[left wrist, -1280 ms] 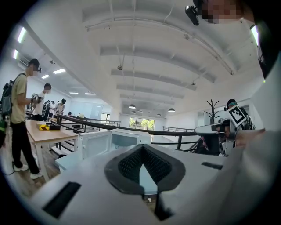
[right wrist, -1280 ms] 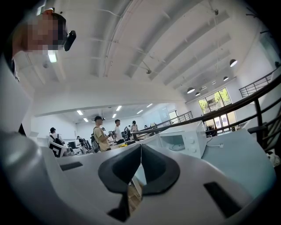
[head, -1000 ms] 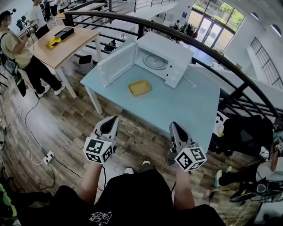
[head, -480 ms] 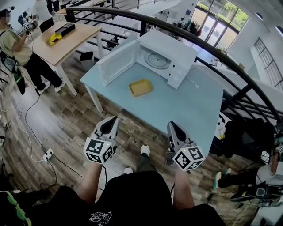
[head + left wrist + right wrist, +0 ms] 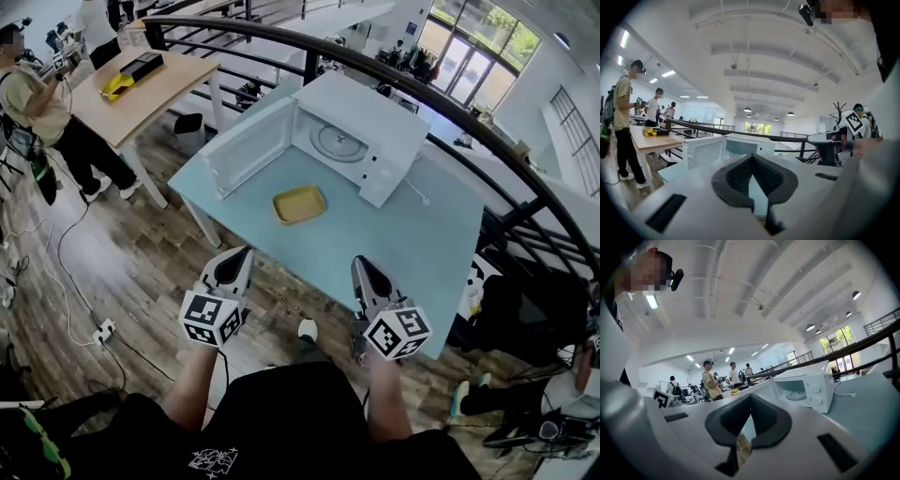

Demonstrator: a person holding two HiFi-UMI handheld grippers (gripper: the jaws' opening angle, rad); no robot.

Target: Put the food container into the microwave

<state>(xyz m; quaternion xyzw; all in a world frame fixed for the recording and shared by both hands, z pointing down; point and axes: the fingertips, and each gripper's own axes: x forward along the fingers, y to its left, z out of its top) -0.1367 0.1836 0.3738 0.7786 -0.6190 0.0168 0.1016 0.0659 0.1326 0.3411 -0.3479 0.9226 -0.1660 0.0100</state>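
Note:
A shallow yellow food container (image 5: 299,204) lies on the light-blue table (image 5: 394,244), just in front of the white microwave (image 5: 370,131). The microwave's door (image 5: 248,148) hangs wide open to the left and the glass turntable (image 5: 333,142) shows inside. My left gripper (image 5: 241,253) and right gripper (image 5: 360,264) hover over the wood floor short of the table's near edge, both shut and holding nothing. The left gripper (image 5: 751,157) points at the microwave (image 5: 745,143). Beyond the right gripper (image 5: 750,396) the microwave (image 5: 806,385) stands to the right. Neither gripper view shows the container.
A black railing (image 5: 469,112) curves behind the table. At the far left stands a wooden table (image 5: 141,89) with a person (image 5: 37,103) beside it. A power strip (image 5: 101,330) and cables lie on the floor at the left. The microwave's cord (image 5: 419,194) trails on the tabletop.
The table and microwave have drawn nearer and lower in the head view. Both grippers keep the same pose, shut and side by side.

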